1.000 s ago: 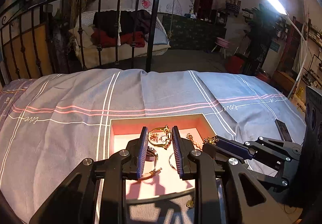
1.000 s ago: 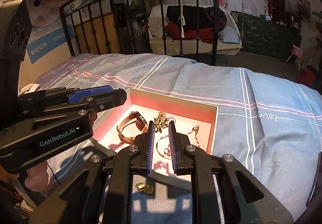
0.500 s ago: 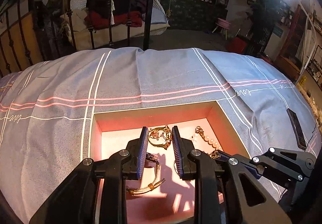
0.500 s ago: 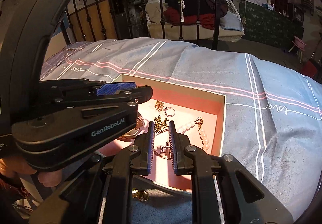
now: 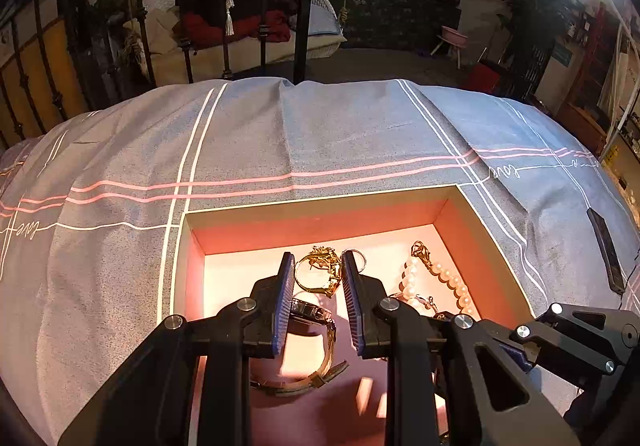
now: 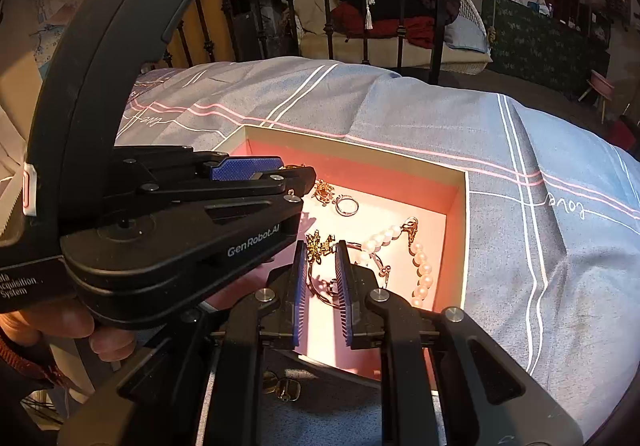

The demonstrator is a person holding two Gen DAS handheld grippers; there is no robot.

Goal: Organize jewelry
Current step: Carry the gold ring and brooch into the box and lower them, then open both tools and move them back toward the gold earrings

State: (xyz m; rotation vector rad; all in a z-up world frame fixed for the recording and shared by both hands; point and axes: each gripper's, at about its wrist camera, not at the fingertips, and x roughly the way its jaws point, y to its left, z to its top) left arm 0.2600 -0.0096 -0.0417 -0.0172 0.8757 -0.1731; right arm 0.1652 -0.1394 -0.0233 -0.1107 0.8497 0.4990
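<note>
An open box [image 5: 320, 219] with a pink lining lies on the grey-blue bedsheet. My left gripper [image 5: 316, 272] hangs over its inside, shut on an ornate gold bangle [image 5: 318, 274] held between the pad tips. Below it in the box lies a gold-strapped watch [image 5: 320, 346], with a pearl bracelet [image 5: 448, 278] to the right. My right gripper [image 6: 320, 250] is shut on a small gold ornament [image 6: 318, 246] just above the box floor. A silver ring [image 6: 346, 205], a gold flower piece [image 6: 323, 189] and a thin silver bangle [image 6: 376, 258] also lie in the box.
Gold earrings [image 6: 286, 390] lie on the sheet in front of the box's near wall. A flat black device [image 5: 606, 250] rests on the sheet at the right. The left gripper's body [image 6: 180, 230] crowds the box's left side, a hand [image 6: 80, 326] beneath it. A black iron bedframe [image 5: 304, 5] stands behind.
Both grippers have sunk toward the box and tipped further down, so the box fills more of each view. The gold pieces stay between the pads. The jaws have not changed.
</note>
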